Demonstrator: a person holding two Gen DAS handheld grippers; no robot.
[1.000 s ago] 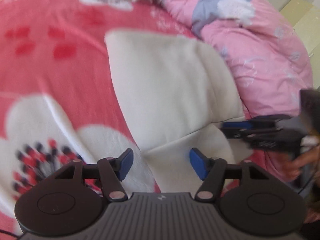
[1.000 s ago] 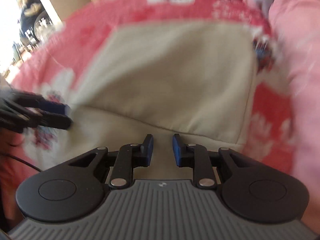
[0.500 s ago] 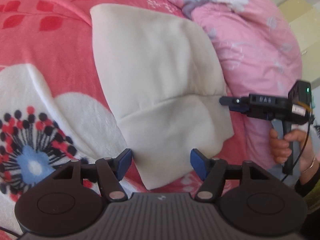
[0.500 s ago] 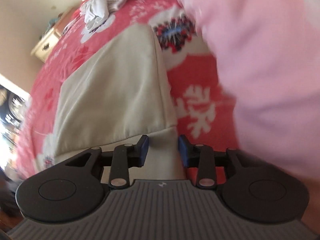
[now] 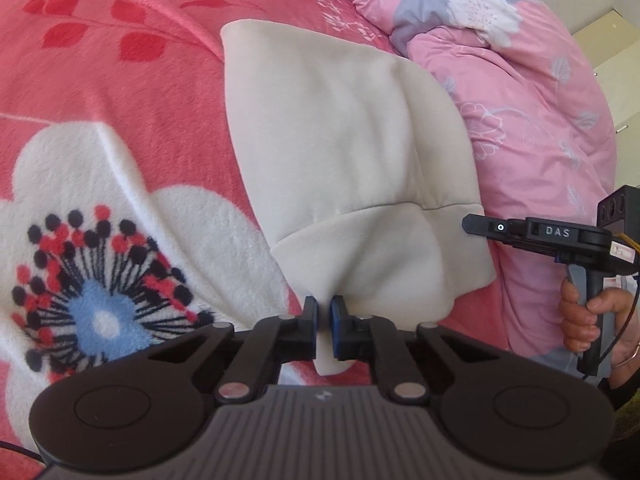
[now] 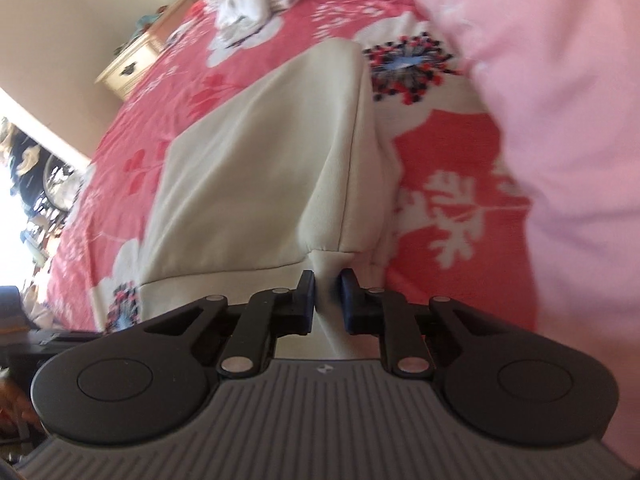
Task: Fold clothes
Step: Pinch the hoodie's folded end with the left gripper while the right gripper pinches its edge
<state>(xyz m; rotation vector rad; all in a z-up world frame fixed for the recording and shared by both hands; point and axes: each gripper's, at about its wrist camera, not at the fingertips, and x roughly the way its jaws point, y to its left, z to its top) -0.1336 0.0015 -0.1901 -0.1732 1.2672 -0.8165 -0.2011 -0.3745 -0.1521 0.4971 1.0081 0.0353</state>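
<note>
A cream garment point(image 5: 340, 140) lies folded on a red floral blanket point(image 5: 120, 100), its lower layer sticking out toward me. My left gripper point(image 5: 324, 312) is shut on the near hem, and the cloth puckers at the pads. In the left wrist view my right gripper point(image 5: 476, 225) comes in from the right, its tip at the garment's right edge. In the right wrist view the garment point(image 6: 260, 168) runs away from my right gripper point(image 6: 328, 284). Its jaws are closing, with a gathered fold of the corner pinched between them.
A pink quilt point(image 5: 520, 100) is heaped along the garment's right side and fills the right of the right wrist view point(image 6: 560, 100). A person's hand point(image 5: 580, 320) holds the right gripper's handle. A pile of clothes point(image 6: 248, 4) and a cream dresser point(image 6: 128, 64) lie beyond.
My left jaws stood wide apart over the near hem and have shut on it. My right gripper has rolled, and its jaws have narrowed onto the garment's corner.
</note>
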